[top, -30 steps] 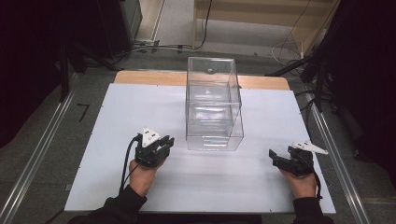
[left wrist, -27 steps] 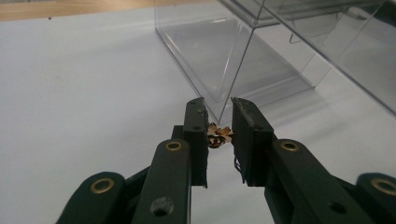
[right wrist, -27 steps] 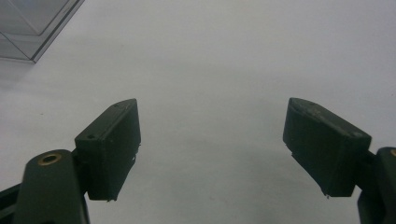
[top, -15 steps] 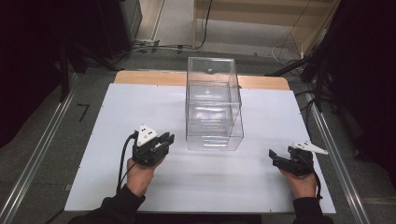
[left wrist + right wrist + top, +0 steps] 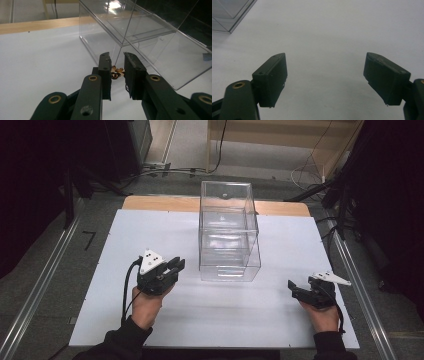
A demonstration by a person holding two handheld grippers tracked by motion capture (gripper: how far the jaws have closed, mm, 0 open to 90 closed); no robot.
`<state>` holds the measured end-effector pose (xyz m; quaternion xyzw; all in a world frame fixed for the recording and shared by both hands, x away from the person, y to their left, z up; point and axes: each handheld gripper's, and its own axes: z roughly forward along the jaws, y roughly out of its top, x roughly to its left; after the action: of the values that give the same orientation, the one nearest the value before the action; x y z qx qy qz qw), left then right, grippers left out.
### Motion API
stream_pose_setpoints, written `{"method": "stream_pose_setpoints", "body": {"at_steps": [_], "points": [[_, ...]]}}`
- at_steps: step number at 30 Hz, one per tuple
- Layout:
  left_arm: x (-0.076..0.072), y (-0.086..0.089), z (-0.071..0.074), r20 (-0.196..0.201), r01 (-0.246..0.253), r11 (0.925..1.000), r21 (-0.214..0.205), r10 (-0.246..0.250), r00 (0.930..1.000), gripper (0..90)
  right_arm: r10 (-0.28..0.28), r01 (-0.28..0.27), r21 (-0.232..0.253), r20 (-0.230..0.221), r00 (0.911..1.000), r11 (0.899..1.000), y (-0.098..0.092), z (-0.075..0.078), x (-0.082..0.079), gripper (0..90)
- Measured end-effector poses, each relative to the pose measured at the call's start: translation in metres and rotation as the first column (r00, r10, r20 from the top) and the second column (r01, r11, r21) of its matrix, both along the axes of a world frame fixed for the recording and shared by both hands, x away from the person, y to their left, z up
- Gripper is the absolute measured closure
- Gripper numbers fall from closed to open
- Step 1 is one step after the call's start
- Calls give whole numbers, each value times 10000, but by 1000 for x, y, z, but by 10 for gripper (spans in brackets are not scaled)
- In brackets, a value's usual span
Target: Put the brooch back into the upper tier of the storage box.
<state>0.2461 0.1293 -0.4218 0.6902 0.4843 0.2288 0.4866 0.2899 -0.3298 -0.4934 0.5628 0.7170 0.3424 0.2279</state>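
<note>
Clear box (image 5: 229,232) taken as our landmark: a tall transparent case with inner shelves, standing on the white table sheet (image 5: 125,320) towards its far middle, with a strip of bare wooden board (image 5: 165,202) behind it. We note the left gripper (image 5: 172,266) just to the left of the box's near left corner, close to it but not touching, with its jaws pointed towards that corner. In the left gripper view the two black jaws stand almost together, with a narrow slit between them, and a small brown-and-gold thing (image 5: 116,73) sits in that slit; we read this as the jaws clenched on it. We cannot tell what the thing is: it is tiny, glinting and partly hidden by the pads. It lies on the near left side of the box, outside its walls, and the box's lower front edge shows directly behind it. The left hand (image 5: 145,302) grips the tool from the side away from the box. The right gripper (image 5: 296,290) rests well to the right of the box and nearer to us, apart from it. Its jaws are spread wide and released, with bare white sheet between them. The right hand (image 5: 320,312) holds it on the sheet near the right edge.
</note>
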Motion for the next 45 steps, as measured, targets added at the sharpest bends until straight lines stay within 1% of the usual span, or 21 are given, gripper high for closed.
{"method": "stream_pose_setpoints", "body": {"at_steps": [5,15,21,35,45], "points": [[-1,-1,2,72,80,9999,-73,-80,9999,775,7,-7,14,-8,10000,10000,0,0,0,173],[-4,-2,11,384,135,9996,-232,-126,9992,775,16,-16,-1,14,10000,10000,0,0,0,173],[-6,-2,15,621,178,9992,-346,-156,9979,775,16,-16,-5,20,10000,10000,0,0,0,173],[-8,-1,24,956,266,9983,-523,-216,9952,775,-6,6,-17,6,10000,10000,0,0,0,173],[-10,-2,30,1194,381,9979,-527,-316,9923,774,-21,21,-24,5,10000,10000,1,0,0,173]]}}
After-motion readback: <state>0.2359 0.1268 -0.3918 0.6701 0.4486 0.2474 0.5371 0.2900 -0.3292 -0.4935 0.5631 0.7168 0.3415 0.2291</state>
